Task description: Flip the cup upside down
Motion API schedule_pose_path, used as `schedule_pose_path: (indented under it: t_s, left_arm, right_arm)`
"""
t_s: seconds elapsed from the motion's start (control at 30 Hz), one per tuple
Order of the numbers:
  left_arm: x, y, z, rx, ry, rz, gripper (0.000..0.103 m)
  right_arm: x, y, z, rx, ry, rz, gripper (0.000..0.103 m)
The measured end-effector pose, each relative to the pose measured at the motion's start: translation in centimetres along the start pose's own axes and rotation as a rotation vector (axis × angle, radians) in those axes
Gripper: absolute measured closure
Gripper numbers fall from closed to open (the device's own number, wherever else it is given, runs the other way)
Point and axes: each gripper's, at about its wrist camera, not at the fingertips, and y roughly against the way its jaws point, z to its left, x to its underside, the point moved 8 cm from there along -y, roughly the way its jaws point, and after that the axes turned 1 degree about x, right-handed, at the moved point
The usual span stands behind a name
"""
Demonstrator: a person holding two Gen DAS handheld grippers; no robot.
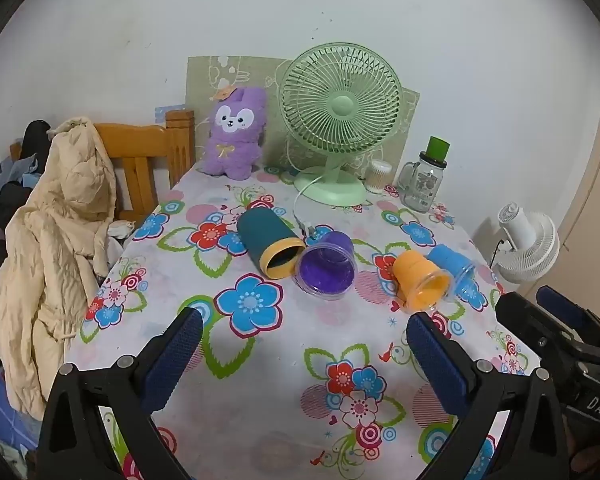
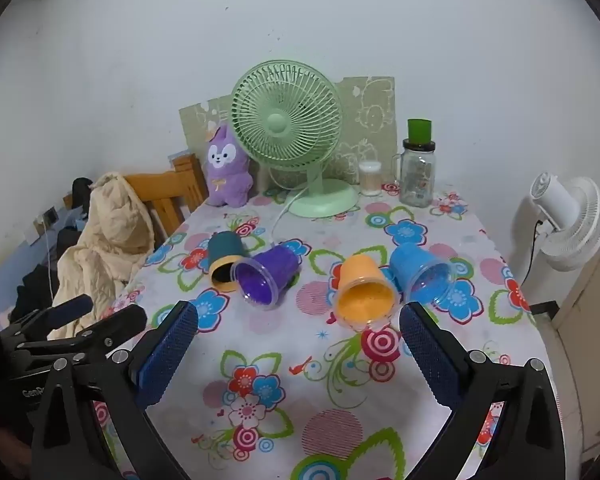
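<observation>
Several cups lie on their sides on the floral table, mouths toward me: a dark teal cup with a yellow rim (image 1: 270, 242) (image 2: 225, 258), a purple cup (image 1: 327, 266) (image 2: 267, 274), an orange cup (image 1: 420, 280) (image 2: 364, 290) and a blue cup (image 1: 452, 266) (image 2: 422, 276). My left gripper (image 1: 304, 336) is open and empty, short of the purple cup. My right gripper (image 2: 298, 326) is open and empty, short of the orange cup. Each gripper shows at the edge of the other's view, the right one (image 1: 556, 320) and the left one (image 2: 76, 316).
At the table's back stand a green desk fan (image 1: 338, 120) (image 2: 288, 132) with a white cord, a purple plush toy (image 1: 236, 132), a glass jar with a green lid (image 1: 426, 176) (image 2: 418, 168) and a small cotton-swab box (image 2: 370, 178). A wooden chair with a beige coat (image 1: 60, 232) is left; a white fan (image 2: 568, 220) is right.
</observation>
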Motion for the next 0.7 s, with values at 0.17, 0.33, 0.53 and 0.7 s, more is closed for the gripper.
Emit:
schedule_pose_path:
  t_s: [0.17,0.33,0.53,0.7]
  left_arm:
    - [-0.27,0.22,-0.05,-0.004,0.002,-0.038,0.0]
    - [0.13,0.32,0.16,-0.003,0.004,-0.031,0.0]
    - [0.13,0.35,0.19,-0.004,0.006,-0.025,0.0]
    - [0.07,0.35,0.35,-0.003,0.009,-0.023,0.0]
  right_arm:
    - [-0.28,0.04,0.12,0.005,-0.004,0.0,0.001]
    - [-0.39,0.38,-0.01,0.015,0.0,-0.012,0.001]
    - [-0.37,0.39,-0.08,0.011,-0.004,-0.009,0.001]
    - [-0.17,0.17,0.27,0.009,0.007,0.002,0.001]
